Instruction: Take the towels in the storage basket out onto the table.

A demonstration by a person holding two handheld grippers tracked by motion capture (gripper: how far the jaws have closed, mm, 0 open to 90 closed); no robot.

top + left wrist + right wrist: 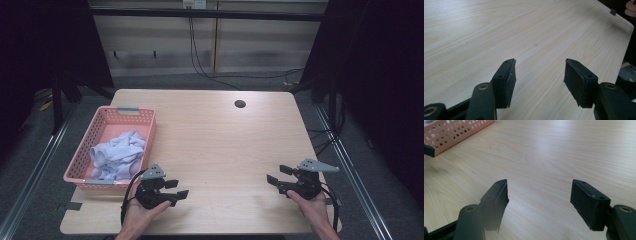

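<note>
A pink basket sits at the left edge of the tabletop. Its walls are plastic, pierced with rows of small holes, and a grey handle caps each short end. Inside lies a crumpled heap of pale lavender cloth, soft and folded over itself, which fills the near half; the far half shows the bare pink floor.

The left gripper is held in the person's left hand just beside the basket's near right corner, low over the tabletop and pointing right, toward the middle. Its jaws are spread with nothing between them; in the left gripper view bare wood shows in the gap. The right gripper is held in the right hand near the right edge, pointing left toward the other one, well apart from it. Its jaws are spread too, and in the right gripper view wood alone lies between them, with the basket's wall far off at the upper left.

The jaws are matte black, flat and blocky, with rough dark pads on the inner faces. The tabletop is pale wood-grain laminate with rounded corners and a round cable hole near the far edge.
</note>
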